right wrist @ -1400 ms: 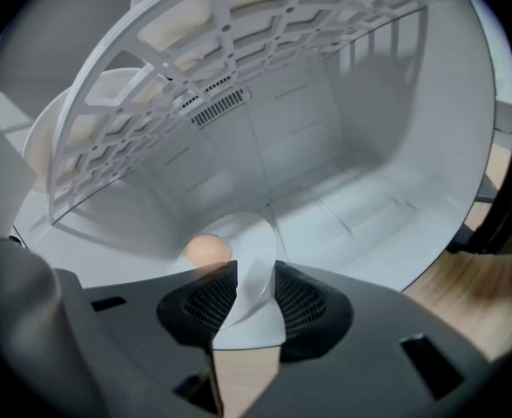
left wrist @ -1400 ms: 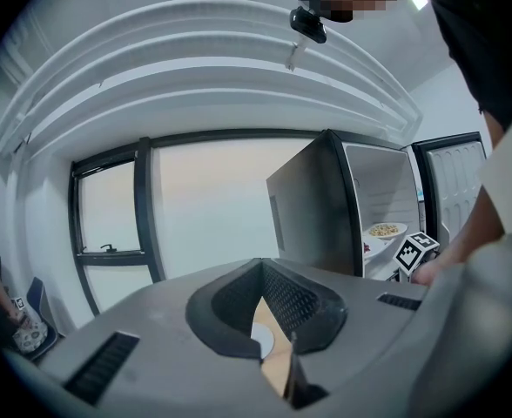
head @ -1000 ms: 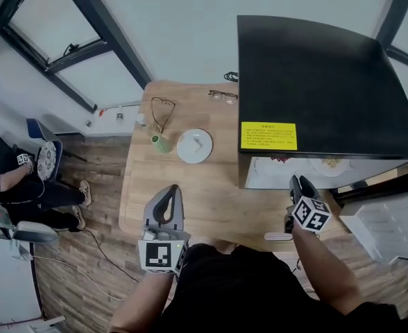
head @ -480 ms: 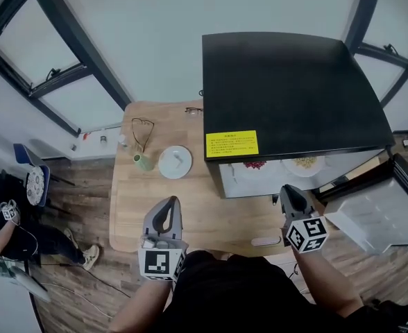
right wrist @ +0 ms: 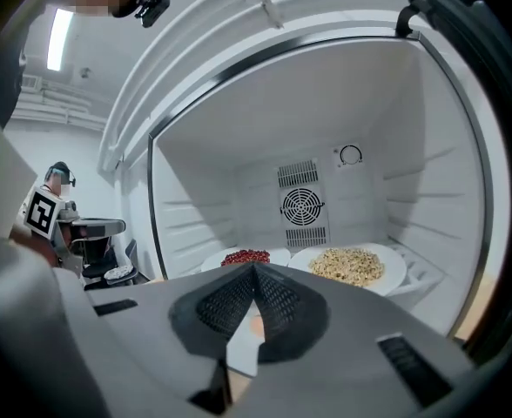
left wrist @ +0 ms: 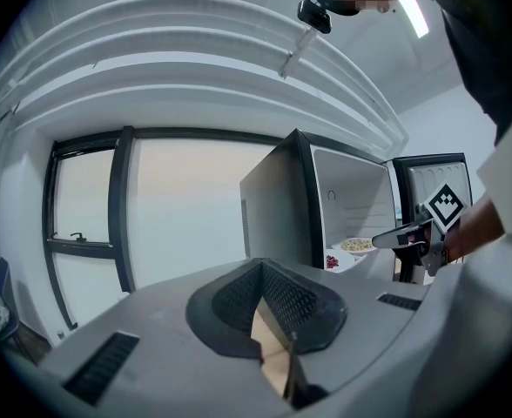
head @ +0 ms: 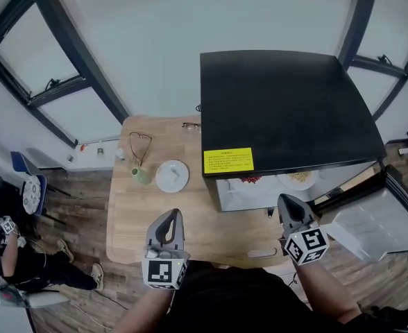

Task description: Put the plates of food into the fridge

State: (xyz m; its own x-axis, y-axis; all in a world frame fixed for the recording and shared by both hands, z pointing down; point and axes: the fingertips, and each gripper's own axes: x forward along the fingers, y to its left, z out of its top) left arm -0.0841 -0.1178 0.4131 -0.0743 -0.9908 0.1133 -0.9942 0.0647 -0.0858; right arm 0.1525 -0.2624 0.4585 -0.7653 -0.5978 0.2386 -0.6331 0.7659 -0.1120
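The black fridge (head: 287, 109) stands open at the table's right end. On its lowest shelf sit two white plates side by side. One holds red food (right wrist: 245, 257) on the left, the other pale grains (right wrist: 350, 265) on the right; both plates also peek out below the fridge's top as the red food (head: 249, 180) and the grains (head: 299, 177). My right gripper (head: 292, 217) hangs just in front of the opening, shut and holding nothing. My left gripper (head: 166, 231) hovers over the table's near edge, jaws together and holding nothing.
The wooden table (head: 131, 214) carries a white plate (head: 172, 175), a green cup (head: 143, 177) and two pairs of glasses (head: 141, 144). The fridge door (head: 381, 217) swings out at the right. A person (head: 23, 269) sits on the floor at the far left.
My right gripper has backed a little away from the fridge opening toward me. The left gripper stays over the table's front edge. My head view has shifted.
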